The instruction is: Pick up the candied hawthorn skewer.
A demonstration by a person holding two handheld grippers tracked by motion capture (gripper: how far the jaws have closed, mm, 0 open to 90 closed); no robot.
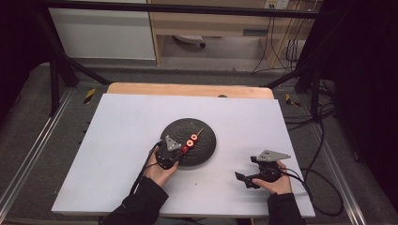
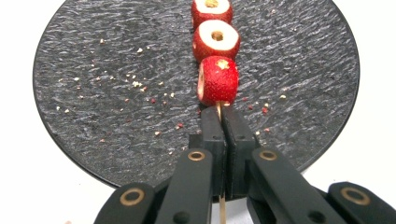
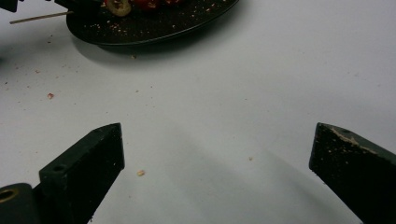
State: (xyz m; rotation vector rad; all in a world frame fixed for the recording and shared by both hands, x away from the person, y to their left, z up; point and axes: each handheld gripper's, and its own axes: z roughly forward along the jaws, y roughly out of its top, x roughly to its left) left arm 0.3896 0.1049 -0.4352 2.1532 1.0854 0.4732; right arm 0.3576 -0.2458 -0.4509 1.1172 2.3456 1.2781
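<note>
Left gripper (image 2: pixel 218 122) pinching skewer (image 2: pixel 218 111), crumbed plate (image 2: pixel 93 93)

Rough matt slate plate (image 2: pixel 93 93) — thin wooden skewer (image 2: pixel 218 111) — smooth white table (image 1: pixel 122 131)

So the surface is a wooden table (image 1: pixel 187 89) with a big white sheet (image 1: pixel 117 154) covering almost all of it, just a strip of bare wood showing along the far edge. Sitting directly on the sheet, roughly in the middle, is a round dark slate plate (image 1: pixel 202 145). There are also little crumbs (image 3: pixel 140 173) scattered over the white near the plate.
</note>
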